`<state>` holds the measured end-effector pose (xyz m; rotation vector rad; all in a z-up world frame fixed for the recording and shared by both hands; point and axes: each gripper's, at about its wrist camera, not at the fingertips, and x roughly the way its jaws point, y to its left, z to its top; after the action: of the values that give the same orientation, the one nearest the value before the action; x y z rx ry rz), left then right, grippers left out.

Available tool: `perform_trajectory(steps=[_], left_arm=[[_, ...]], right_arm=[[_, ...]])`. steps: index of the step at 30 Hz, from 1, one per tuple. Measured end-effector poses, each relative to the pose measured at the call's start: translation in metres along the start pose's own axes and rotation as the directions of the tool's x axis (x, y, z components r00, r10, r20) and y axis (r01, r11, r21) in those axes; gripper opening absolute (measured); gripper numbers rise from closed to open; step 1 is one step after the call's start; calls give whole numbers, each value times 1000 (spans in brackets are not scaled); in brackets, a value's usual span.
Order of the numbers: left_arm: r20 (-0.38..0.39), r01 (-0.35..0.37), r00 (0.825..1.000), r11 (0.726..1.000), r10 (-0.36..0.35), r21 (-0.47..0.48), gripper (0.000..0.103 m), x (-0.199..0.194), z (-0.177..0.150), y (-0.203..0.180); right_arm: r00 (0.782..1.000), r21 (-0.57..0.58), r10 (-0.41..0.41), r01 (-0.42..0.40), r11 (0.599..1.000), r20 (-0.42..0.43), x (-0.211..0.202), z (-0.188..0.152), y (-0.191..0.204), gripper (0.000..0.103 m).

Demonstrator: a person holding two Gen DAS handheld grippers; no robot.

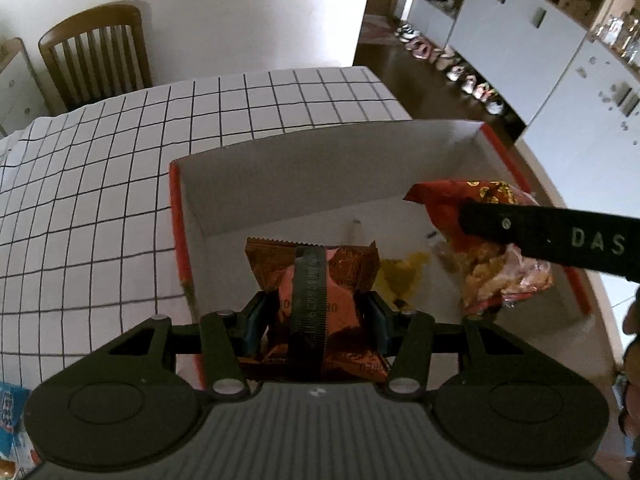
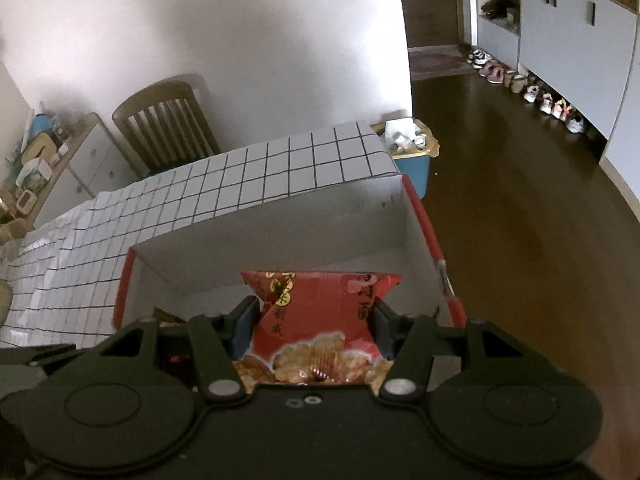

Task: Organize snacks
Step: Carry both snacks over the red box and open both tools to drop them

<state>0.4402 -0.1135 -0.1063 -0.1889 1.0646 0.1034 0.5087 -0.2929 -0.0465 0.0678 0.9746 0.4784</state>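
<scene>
Here each gripper is clamped on a packet directly above the open box (image 1: 192, 216): left gripper (image 1: 316, 312) on the orange packet (image 1: 344, 280), right gripper (image 2: 312, 328) on the red packet (image 2: 316, 312).

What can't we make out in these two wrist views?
- Box floor under the orange packet: left wrist view, hidden by packet and left gripper.
- Red packet lower half: right wrist view, behind the right gripper body.
- Yellow item in box: left wrist view, too blurred to identify.
- Blue-white packet: cut off by the left edge.
</scene>
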Motion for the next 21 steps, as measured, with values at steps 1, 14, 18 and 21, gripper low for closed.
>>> perform_trajectory(steps=[1,14,18,21], left_arm=[[-8,-3,1000,1000,2,-2,51,6,3,-1],[-61,-68,996,997,70,29,51,52,18,-8],[-82,-77,993,996,80,41,51,63,20,-10],[-93,-75,992,996,80,46,51,68,22,-13]], right_arm=[[1000,-6,2,-2,1000,-3,4,1,0,58],[998,-60,-24,21,998,-56,50,10,0,58],[997,-61,-37,33,998,-63,59,10,-3,58],[997,-65,-41,37,997,-65,61,9,-4,58]])
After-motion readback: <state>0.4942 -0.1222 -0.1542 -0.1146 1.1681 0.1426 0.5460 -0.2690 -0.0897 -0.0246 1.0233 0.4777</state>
